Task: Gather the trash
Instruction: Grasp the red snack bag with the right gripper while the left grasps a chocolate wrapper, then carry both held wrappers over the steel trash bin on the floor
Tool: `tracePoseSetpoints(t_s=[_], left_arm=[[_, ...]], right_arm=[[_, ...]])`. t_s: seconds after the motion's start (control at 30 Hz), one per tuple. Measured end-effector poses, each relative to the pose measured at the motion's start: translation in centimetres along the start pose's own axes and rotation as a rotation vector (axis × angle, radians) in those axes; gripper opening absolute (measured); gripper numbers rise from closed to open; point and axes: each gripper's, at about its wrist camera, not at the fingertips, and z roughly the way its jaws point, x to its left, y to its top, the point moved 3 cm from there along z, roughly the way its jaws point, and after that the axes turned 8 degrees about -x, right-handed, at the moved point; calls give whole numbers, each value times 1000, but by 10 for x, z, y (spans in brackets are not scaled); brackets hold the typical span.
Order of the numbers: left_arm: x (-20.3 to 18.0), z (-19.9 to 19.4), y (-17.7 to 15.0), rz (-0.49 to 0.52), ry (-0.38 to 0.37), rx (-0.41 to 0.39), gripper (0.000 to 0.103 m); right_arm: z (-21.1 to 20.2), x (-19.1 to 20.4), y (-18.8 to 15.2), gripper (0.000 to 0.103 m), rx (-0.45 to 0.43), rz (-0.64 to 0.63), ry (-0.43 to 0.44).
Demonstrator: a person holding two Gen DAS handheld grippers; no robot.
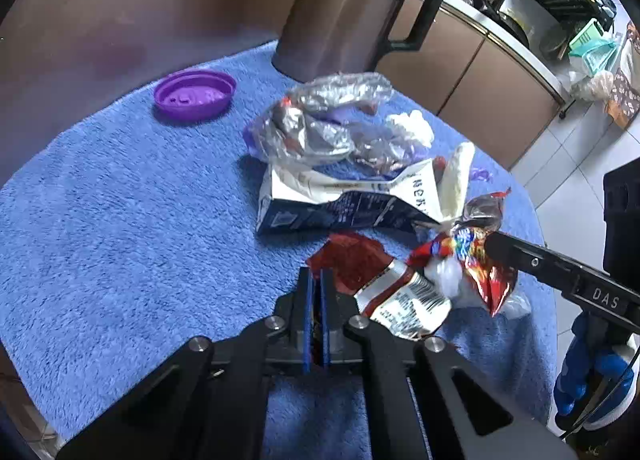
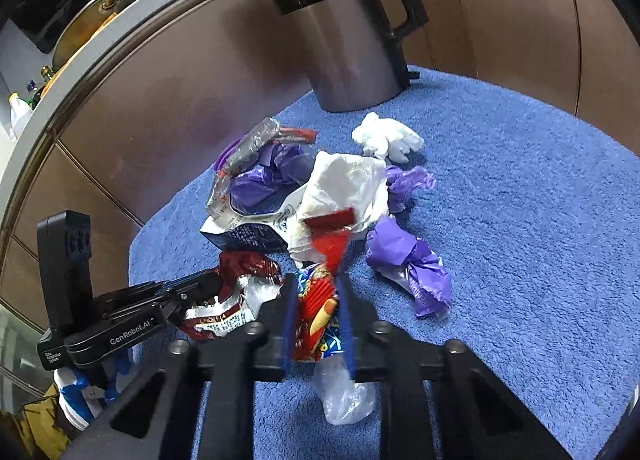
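The left tool has its blue pads together, clamped on an edge of the dark red wrapper, which lies crumpled on the blue towel covering the table. The right tool is clamped on the red snack bag; a clear plastic scrap hangs below the bag.

Beyond the tools, the remaining trash forms one pile on the towel: a flattened blue-and-white carton, a silver foil bag, white tissue and a white paper wad. A steel kettle with a black handle stands upright behind the pile; its contents cannot be seen.

Only the left wrist view shows the purple lid, lying open side up and well apart from the pile, with nothing loose in it. Only the right wrist view shows the crumpled purple plastic beside the pile.
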Motion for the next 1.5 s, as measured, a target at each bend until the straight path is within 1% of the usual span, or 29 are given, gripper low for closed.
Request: tracePoseSetpoints(t_s=[0.07, 0.17, 0.3, 0.43, 0.47, 0.53, 0.63, 0.73, 0.83, 0.93, 1.0, 1.13, 1.27, 1.4, 1.5], left_arm=[[-3, -12, 1, 4, 15, -30, 1], [-4, -25, 7, 0, 28, -62, 0], [-7, -57, 13, 0, 51, -118, 0], [-19, -89, 22, 19, 77, -180, 0], [-23, -98, 23, 25, 80, -196, 0], [-31, -112, 27, 33, 76, -216, 0], [-54, -127, 34, 66, 51, -235, 0], [-95, -132, 36, 115, -6, -237, 0], [-144, -126, 34, 178, -72, -223, 0], [-201, -110, 24, 249, -147, -191, 0], [-245, -92, 13, 308, -194, -160, 0], [-324, -54, -13, 395, -275, -76, 0], [-385, -18, -42, 481, -302, -9, 0], [-425, 16, -69, 546, -310, 48, 0], [-444, 37, -86, 584, -298, 69, 0]], right_arm=[[-4, 3, 3, 7, -27, -10, 0], [-24, 15, 11, 6, -85, -40, 1], [-55, 25, 17, 6, -154, -52, 19], [-93, 28, 21, 6, -222, -50, 24], [-96, 29, 22, 6, -235, -48, 22], [-114, 25, 23, 6, -267, -41, 13], [-151, 6, 15, 6, -316, -21, -30], [-184, -20, 5, 6, -353, 17, -92], [-225, -60, -19, 6, -381, 67, -199], [-255, -100, -43, 6, -384, 125, -295], [-271, -129, -63, 6, -375, 163, -366], [-286, -179, -102, 6, -339, 243, -466], [-288, -216, -131, 6, -309, 326, -514], [-282, -253, -157, 6, -278, 392, -545], [-275, -272, -170, 6, -253, 417, -560]])
